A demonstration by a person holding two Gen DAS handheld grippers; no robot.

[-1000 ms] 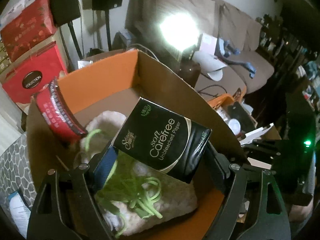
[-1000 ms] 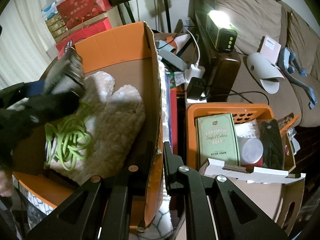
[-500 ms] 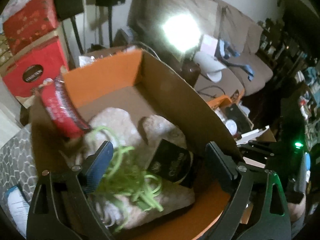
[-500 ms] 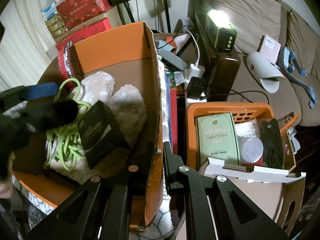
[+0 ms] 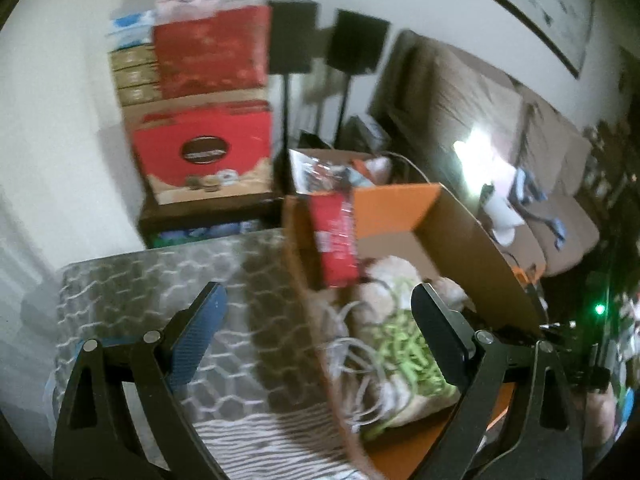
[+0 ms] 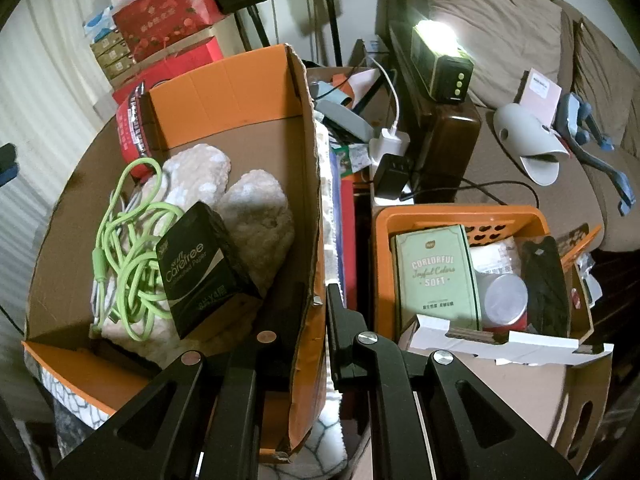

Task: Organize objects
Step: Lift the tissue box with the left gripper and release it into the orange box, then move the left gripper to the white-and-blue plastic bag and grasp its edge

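The orange cardboard box (image 6: 248,76) holds fluffy beige slippers (image 6: 256,216), a coiled green cable (image 6: 124,256), a red packet (image 6: 130,136) and the black tissue pack (image 6: 204,268), which lies on the slippers. My right gripper (image 6: 316,300) is shut on the box's right wall. My left gripper (image 5: 320,320) is open and empty, above the box's left wall (image 5: 304,264) and the patterned table (image 5: 160,280); that view is blurred. The cable (image 5: 404,356) and red packet (image 5: 334,240) show there too.
An orange basket (image 6: 460,216) at right holds a green tissue box (image 6: 436,272) and a round tin (image 6: 505,294). A lit lamp (image 6: 440,64), chargers and a sofa (image 6: 520,40) stand behind. Red gift boxes (image 5: 204,152) are stacked at the back left.
My left gripper opened and dropped the black tissue pack into the box, then pulled back up and left over the table. The right gripper has stayed shut on the box wall.
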